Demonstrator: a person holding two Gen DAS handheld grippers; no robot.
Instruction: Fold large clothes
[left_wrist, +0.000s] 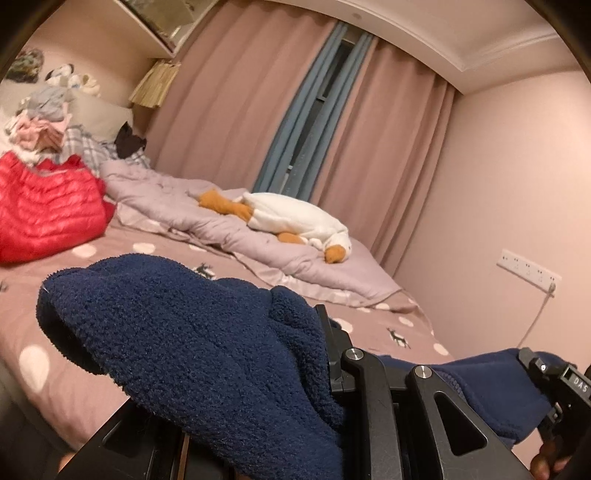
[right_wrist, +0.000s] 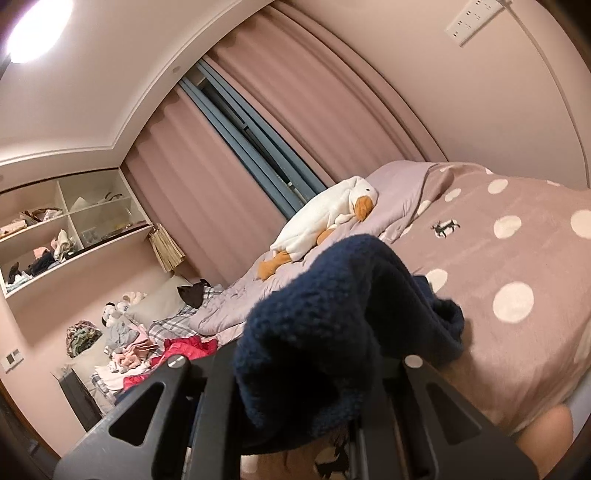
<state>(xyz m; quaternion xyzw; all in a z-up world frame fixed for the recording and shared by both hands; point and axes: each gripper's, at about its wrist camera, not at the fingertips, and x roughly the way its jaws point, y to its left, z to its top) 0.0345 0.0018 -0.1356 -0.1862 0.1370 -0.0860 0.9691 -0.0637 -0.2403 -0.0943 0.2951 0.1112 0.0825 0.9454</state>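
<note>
navy fleece garment (left_wrist: 192, 332) hangs above the bed (left_wrist: 369, 328), pinched in left gripper (left_wrist: 332, 365) and right gripper (right_wrist: 306, 376); next, probably spreading it flat.

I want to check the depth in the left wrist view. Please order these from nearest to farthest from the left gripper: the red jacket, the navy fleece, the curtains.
1. navy fleece, clamped in the left gripper.
2. red jacket, on the bed, left.
3. curtains, at the far wall.

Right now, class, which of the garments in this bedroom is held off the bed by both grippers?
The navy fleece garment: the left gripper and right gripper both clamp it, while the red puffer jacket lies on the bed.
</note>
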